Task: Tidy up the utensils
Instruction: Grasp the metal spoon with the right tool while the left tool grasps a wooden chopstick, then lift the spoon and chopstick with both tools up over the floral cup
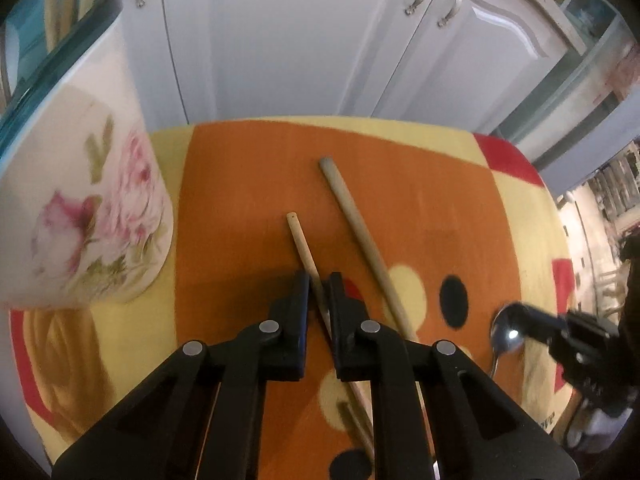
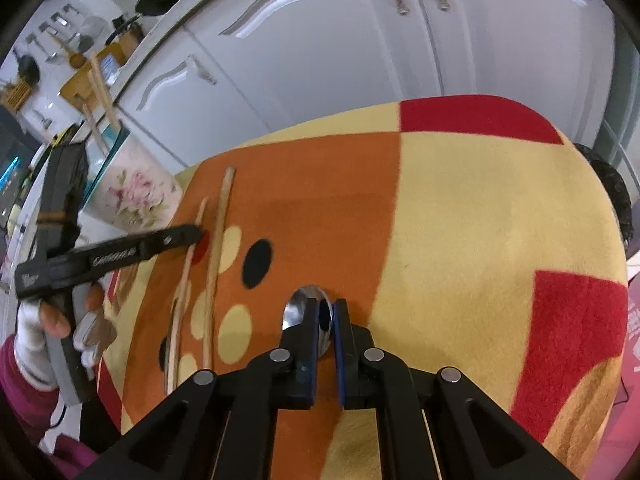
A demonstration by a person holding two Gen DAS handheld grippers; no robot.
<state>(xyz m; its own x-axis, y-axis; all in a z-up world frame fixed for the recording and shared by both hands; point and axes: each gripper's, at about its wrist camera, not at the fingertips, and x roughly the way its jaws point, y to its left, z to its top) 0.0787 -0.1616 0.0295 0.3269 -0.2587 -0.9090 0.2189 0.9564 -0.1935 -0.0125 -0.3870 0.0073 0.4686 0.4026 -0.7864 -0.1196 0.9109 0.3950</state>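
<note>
Bench (image 1: 248,184), draped in an orange, yellow and red cloth, in front of white cabinet doors (image 1: 288,40). The landmark is the floral holder (image 1: 92,216), standing at the bench's left edge; wooden handles already rise from its mouth in the left wrist view.

The left gripper (image 1: 319,292), near the holder, has its jaws clenched on the thin wooden stick (image 1: 298,236), whose free end points away toward the cabinets. A thicker wooden handle (image 1: 352,216) lies just beside it, on the side away from the holder. The right gripper (image 2: 323,316), well apart from the holder, has its jaws drawn close about the bowl of the metal spoon (image 2: 298,306); whether the pads actually press on it cannot be told.

Risks: the stick is pinched near mid-length, so it may pivot in the jaws when lifted and knock the neighbouring handle; the spoon's curved, polished bowl may slip out.

Only the right wrist view shows the person's gloved hand (image 2: 64,320) carrying the left gripper; only the left wrist view shows the stick between that gripper's jaws.
</note>
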